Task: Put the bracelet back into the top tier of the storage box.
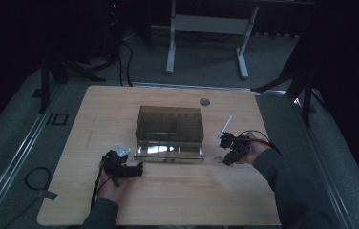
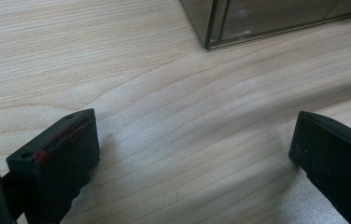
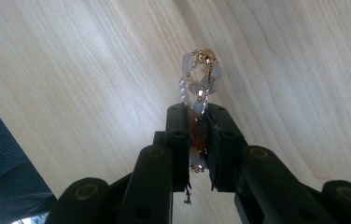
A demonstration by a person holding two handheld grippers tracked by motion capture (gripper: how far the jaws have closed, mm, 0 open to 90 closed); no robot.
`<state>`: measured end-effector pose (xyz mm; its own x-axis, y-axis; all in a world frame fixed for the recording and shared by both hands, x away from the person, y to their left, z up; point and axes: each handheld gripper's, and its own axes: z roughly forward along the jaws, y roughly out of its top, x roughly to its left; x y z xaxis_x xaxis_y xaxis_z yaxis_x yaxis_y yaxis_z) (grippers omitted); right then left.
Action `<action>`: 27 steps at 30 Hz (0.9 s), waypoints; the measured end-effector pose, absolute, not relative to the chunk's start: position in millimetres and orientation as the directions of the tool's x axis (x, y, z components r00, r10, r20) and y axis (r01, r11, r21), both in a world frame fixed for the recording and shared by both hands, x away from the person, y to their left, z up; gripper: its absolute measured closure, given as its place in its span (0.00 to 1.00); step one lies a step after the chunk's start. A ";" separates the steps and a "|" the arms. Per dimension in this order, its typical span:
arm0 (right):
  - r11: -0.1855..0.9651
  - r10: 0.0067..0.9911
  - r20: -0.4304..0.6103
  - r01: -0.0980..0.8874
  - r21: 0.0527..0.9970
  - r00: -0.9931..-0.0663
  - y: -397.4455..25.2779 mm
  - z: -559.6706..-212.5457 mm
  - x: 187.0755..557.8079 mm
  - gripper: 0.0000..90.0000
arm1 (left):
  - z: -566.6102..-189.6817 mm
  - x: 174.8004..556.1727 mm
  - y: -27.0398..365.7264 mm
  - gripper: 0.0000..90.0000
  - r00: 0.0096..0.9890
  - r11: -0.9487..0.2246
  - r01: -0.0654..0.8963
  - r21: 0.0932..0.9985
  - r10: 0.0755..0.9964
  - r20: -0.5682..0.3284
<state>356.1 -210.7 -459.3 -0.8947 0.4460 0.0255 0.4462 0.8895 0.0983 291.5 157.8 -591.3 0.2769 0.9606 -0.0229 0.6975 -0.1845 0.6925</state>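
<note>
Right gripper view shows the right gripper (image 3: 197,121) with its fingers clamped on a beaded bracelet (image 3: 199,79), held just above the desk (image 3: 71,70). Near the front left corner of the smoky plastic box (image 1: 169,131), the left gripper (image 2: 194,154) rests with its fingers spread wide, gripping nothing.

Room light: dim in the high view, surroundings near black, the wooden table (image 1: 177,191) the brightest area.
Glare: pale reflection on the smoky clear box (image 1: 169,131) front.
Gripper views: much brighter, even light on the wood.
Shadows: soft, under the left gripper (image 2: 194,154) jaws.
Focus: beaded bracelet (image 3: 198,88) fairly sharp, nearest linkage soft.
</note>
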 end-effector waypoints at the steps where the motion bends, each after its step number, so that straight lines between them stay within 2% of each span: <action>1: 0.892 0.441 0.024 0.441 0.103 -0.897 -210.7 -458.1 356.3 0.89 | -591.3 291.5 157.8 0.02 0.277 -0.185 0.698 0.692 0.961 -0.023; 27: 0.895 0.420 0.014 0.417 0.159 -0.907 -206.1 -435.4 357.7 0.89 | -591.3 291.5 157.8 0.02 0.277 -0.184 0.698 0.692 0.961 -0.023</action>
